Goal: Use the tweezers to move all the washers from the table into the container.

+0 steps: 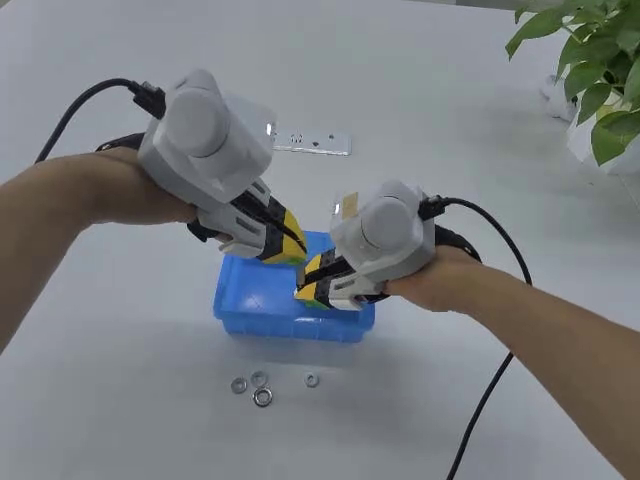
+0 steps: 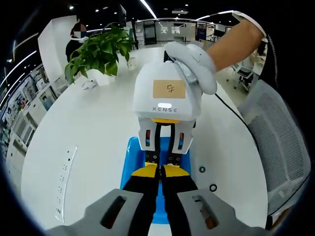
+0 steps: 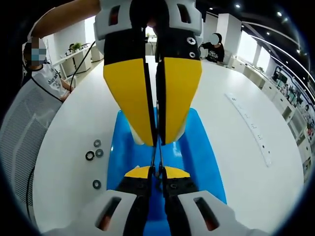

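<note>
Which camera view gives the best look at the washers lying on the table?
The head view: all four washers lie in the open on the table, just in front of the blue container. The right gripper view also shows four, beside the container, warped by the fisheye. The left gripper view shows two.

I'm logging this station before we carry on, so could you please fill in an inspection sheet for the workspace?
Surface: white table.
Job's things: blue container; four washers on the table beside it; tweezers over the container.
Clutter: power strip.
Grippers: left gripper and right gripper meet tip to tip, both shut on the tweezers.
Cables: a cable trails from each gripper.
Surroundings: potted plant, mesh chair.
</note>
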`<state>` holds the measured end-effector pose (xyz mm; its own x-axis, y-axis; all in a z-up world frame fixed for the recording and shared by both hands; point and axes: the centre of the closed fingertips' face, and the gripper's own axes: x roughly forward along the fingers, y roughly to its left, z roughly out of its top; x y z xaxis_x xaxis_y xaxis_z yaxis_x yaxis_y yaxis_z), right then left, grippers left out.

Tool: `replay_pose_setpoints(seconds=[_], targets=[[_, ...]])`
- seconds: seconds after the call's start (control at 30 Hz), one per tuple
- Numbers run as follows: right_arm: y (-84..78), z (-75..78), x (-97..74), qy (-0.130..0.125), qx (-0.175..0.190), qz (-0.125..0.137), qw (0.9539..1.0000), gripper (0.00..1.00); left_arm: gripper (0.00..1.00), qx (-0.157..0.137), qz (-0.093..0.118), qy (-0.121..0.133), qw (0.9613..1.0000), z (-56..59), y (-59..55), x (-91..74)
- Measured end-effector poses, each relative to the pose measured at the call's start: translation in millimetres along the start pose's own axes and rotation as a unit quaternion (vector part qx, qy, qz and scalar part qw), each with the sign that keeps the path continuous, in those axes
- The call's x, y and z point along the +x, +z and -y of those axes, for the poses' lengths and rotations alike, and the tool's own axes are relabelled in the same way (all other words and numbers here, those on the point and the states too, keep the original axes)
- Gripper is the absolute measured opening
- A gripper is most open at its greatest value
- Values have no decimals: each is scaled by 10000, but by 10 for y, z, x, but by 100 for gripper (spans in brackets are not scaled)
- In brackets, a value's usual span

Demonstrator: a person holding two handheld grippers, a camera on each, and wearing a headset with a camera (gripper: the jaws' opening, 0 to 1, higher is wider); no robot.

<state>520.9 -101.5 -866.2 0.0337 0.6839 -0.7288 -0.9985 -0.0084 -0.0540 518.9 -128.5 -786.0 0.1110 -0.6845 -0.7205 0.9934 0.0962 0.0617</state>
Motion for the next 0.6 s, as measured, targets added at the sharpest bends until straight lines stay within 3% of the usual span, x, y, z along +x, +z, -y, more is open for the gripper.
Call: replay_pose_setpoints(seconds=[0.6], targets=[[11, -33, -19, 14, -118, -63, 9999, 11, 6, 53, -34, -19, 10000, 39, 7, -24]])
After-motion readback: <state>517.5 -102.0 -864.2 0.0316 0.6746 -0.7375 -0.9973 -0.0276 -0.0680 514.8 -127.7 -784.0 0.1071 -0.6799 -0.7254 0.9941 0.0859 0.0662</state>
